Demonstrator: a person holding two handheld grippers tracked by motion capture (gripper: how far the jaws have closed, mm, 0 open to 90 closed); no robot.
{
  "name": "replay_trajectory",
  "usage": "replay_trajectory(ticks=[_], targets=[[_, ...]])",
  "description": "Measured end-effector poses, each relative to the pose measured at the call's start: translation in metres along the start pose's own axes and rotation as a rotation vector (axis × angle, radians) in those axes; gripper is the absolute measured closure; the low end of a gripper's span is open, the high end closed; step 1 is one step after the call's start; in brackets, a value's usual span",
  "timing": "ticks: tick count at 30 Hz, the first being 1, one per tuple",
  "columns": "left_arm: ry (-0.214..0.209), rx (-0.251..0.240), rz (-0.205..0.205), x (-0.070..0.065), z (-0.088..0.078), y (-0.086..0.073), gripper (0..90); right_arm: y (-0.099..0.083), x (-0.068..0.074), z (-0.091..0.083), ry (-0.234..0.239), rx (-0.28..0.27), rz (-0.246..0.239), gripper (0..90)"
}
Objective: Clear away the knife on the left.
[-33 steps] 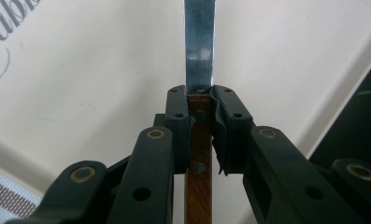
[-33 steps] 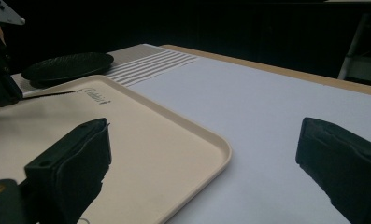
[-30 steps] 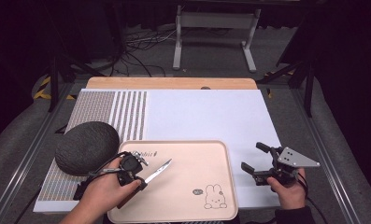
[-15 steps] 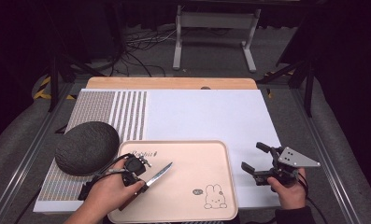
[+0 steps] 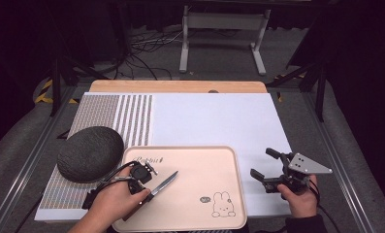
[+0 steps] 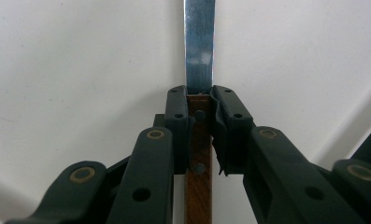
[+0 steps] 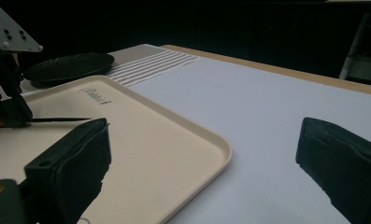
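A knife with a brown wooden handle [image 6: 199, 186] and a steel blade [image 6: 199, 46] is clamped in my left gripper [image 6: 199, 100], whose pads press both sides of the handle. In the high view this gripper [image 5: 150, 191] is over the near left part of the beige tray [image 5: 204, 160], and the knife [image 5: 167, 182] points up and to the right, low over the tray. My right gripper [image 5: 262, 162] rests on the white mat just right of the tray. Its jaws stand wide open around bare mat [image 7: 202, 140].
A dark grey oval dish [image 5: 90, 154] lies on the striped mat [image 5: 127, 116] left of the tray. The tray has a rabbit drawing [image 5: 222, 204] near its front right corner. A wooden table edge [image 5: 180, 86] runs along the back, and metal rails flank the table.
My left gripper and the knife have shifted slightly toward the near edge of the tray. The right gripper has stayed in place.
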State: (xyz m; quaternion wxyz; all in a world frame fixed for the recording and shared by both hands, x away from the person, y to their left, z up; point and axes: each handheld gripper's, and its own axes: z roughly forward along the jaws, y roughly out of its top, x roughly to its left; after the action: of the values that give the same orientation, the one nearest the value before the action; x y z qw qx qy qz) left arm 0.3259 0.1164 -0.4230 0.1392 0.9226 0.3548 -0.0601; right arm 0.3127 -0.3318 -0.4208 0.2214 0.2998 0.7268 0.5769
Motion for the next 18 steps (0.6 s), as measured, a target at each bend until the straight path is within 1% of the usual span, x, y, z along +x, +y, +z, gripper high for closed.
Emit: replay_trajectory(ticks=[2,6,8,10,12,13,14,15,16,17,18], targets=[[0.004,0.013,0.0,0.0005,0.0012,0.0001,77.5,0.0,0.0,-0.0001,-0.001,0.0,0.0,4.1],[0.004,0.008,0.0,0.0011,0.0016,-0.0004,77.2,0.0001,0.0,-0.0003,0.0,0.0,0.0,4.1],[0.003,0.001,-0.009,0.0003,0.001,-0.0008,74.5,0.0,0.0,-0.0002,0.001,0.001,0.001,4.1],[-0.001,-0.005,-0.017,-0.0011,-0.0002,-0.0009,63.5,0.0001,0.0001,-0.0002,0.002,-0.001,0.001,4.1],[0.0,-0.013,-0.011,-0.0025,-0.0018,-0.0008,54.3,0.0001,0.0002,-0.0002,0.002,-0.001,0.0,4.1],[0.009,-0.019,-0.001,-0.0033,-0.0034,-0.0006,49.8,0.0001,0.0002,-0.0002,0.002,-0.001,0.0,4.1],[0.021,-0.028,-0.001,-0.0043,-0.0046,-0.0005,44.3,0.0001,0.0002,-0.0002,0.001,0.0,0.0,4.1],[0.021,-0.028,-0.001,-0.0043,-0.0046,-0.0005,39.4,0.0001,0.0002,-0.0002,0.001,0.0,0.0,4.1],[0.037,-0.038,0.015,-0.0049,-0.006,-0.0001,33.5,0.0001,0.0002,0.0,0.002,-0.001,0.0,4.1],[0.063,-0.067,0.037,-0.005,-0.0069,0.0002,29.1,0.0001,0.0003,0.0001,0.002,0.0,-0.001,4.1],[0.076,-0.077,0.054,-0.0046,-0.0073,0.0004,26.1,0.0001,0.0003,0.0001,0.003,0.0,-0.001,4.0]])
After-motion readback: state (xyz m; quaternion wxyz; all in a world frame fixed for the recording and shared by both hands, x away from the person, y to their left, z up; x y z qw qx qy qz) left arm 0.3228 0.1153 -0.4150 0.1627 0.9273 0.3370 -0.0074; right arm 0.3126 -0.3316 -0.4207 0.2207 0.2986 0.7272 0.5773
